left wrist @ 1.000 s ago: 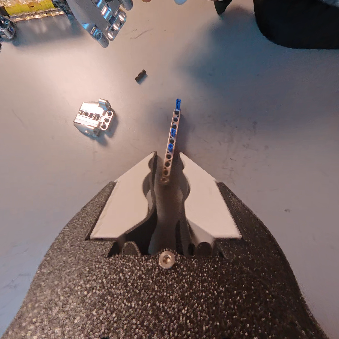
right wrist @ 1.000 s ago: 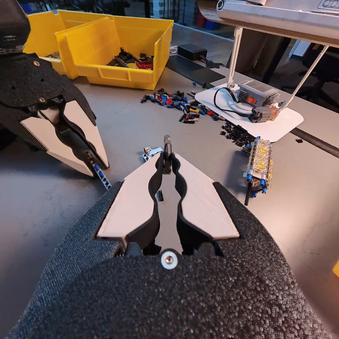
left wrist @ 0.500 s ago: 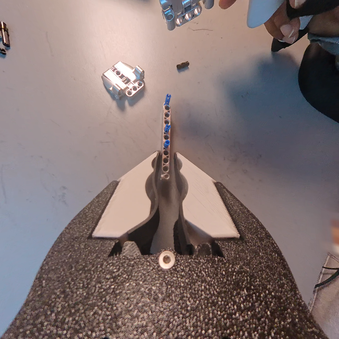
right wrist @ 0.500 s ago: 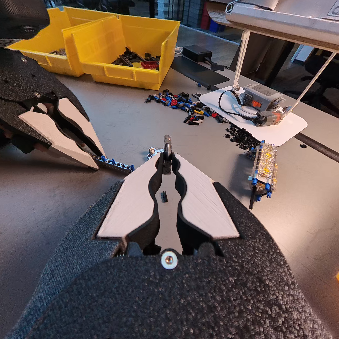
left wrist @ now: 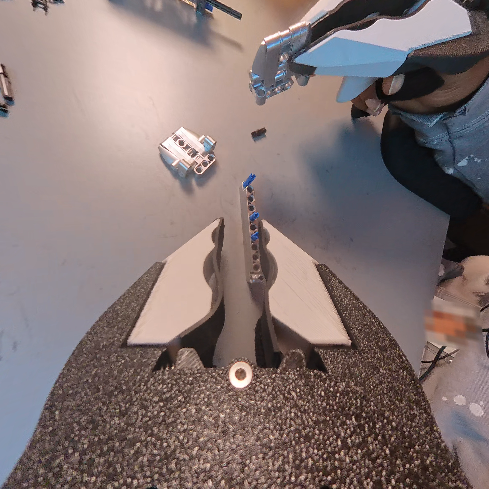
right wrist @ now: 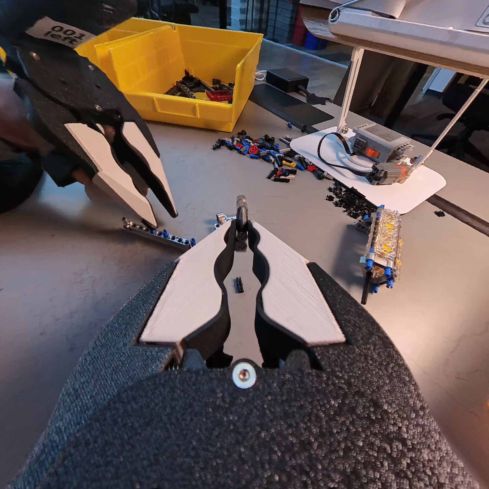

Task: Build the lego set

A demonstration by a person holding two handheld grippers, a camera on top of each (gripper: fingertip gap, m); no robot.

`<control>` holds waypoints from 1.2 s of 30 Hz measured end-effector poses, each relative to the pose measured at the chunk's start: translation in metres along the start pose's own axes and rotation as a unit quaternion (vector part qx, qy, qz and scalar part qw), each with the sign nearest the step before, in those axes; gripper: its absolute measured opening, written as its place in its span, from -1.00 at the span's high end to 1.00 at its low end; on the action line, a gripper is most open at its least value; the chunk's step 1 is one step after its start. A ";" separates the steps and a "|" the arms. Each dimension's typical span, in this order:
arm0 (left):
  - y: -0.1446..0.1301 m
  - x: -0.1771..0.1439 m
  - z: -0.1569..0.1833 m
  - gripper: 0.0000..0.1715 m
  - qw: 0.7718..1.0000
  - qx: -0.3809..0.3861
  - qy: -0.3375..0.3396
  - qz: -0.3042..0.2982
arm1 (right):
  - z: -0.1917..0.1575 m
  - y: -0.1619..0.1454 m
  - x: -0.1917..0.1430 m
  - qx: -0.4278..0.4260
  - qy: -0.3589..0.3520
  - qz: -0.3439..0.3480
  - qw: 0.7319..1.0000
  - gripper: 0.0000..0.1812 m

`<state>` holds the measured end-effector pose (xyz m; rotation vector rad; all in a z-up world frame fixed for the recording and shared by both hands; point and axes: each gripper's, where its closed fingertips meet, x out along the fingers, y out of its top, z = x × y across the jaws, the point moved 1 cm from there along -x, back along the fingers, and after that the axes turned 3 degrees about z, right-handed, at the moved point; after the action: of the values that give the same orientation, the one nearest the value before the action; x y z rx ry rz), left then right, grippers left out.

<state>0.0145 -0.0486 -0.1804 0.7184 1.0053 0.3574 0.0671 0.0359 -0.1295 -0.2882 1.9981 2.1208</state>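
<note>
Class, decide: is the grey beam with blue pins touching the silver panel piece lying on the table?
Apart. The left wrist view shows a strip of bare table between the grey beam and the silver panel piece.

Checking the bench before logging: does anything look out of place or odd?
One black pin lies alone on the grey table, apart from the heap of black pins by the white base. Nothing looks spilled or damaged.

Yellow bin, scattered small parts, motor on white plate.
</note>
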 end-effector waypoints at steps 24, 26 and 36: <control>0.000 -0.008 0.014 0.76 0.999 -0.009 0.023 0.045 | -0.016 0.005 0.001 -0.026 0.029 0.010 0.999 0.93; 0.020 -0.020 0.014 0.76 0.996 0.003 -0.011 0.086 | -0.018 0.007 0.001 -0.020 0.036 0.018 0.999 0.92; 0.007 0.002 0.004 0.75 0.994 0.036 -0.101 -0.014 | -0.023 0.013 -0.001 -0.020 0.048 0.041 0.998 0.93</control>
<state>0.0188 -0.0442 -0.1754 0.7891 0.8394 0.2191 0.0638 0.0124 -0.1181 -0.3253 2.0559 2.2389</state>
